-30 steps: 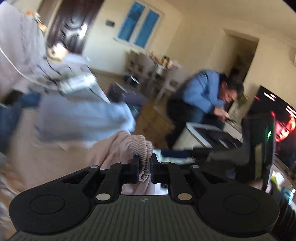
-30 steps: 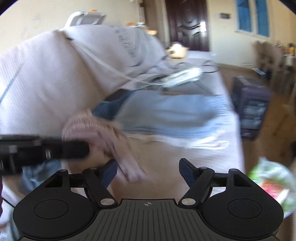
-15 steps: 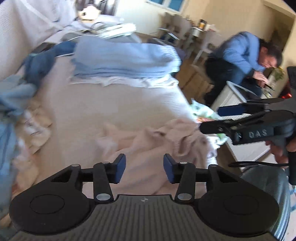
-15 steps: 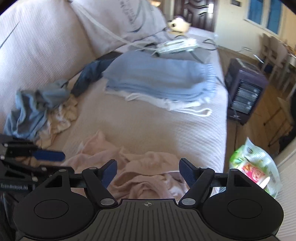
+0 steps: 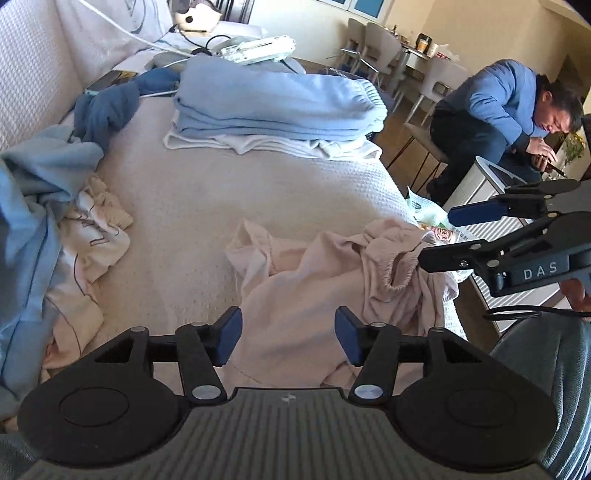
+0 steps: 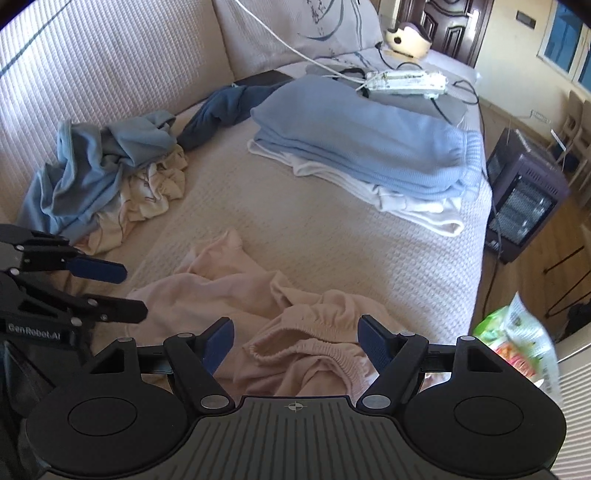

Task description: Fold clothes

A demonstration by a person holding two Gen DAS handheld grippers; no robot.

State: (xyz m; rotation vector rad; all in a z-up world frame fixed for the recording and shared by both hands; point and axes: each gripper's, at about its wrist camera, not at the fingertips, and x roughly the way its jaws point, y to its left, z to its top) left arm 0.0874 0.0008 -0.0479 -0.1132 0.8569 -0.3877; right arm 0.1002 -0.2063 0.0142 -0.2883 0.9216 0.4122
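Blue-padded fingers (image 5: 229,334) of the left gripper (image 5: 288,338) spreading apart, empty, just above the crumpled pink garment (image 5: 325,269). Right gripper (image 6: 295,341) likewise gaping and holding nothing, hovering over the garment's ribbed waistband (image 6: 306,332). Pink garment lying loose at the near edge of the cream quilted sofa cover (image 6: 314,229).

Farther back on the same cover: a folded light blue sweater (image 6: 369,147) stacked on folded white cloth (image 6: 413,205), well apart from the pink one. Toward the backrest, a rumpled heap of blue and cream clothes (image 6: 107,173), with a dark blue piece (image 6: 221,107) beside it. Behind the stack, a white power strip (image 6: 406,83) with cables.

Only in the left wrist view: a person in a blue top (image 5: 502,107) seated beyond the sofa, bent forward, and dining chairs (image 5: 373,40) by a table. Only in the right wrist view: a dark door (image 6: 454,22) and a dark heater (image 6: 524,192) on the wooden floor.

A green and white plastic bag (image 6: 517,343) off the sofa's edge, apparently holding a packet, though too blurred to be sure.
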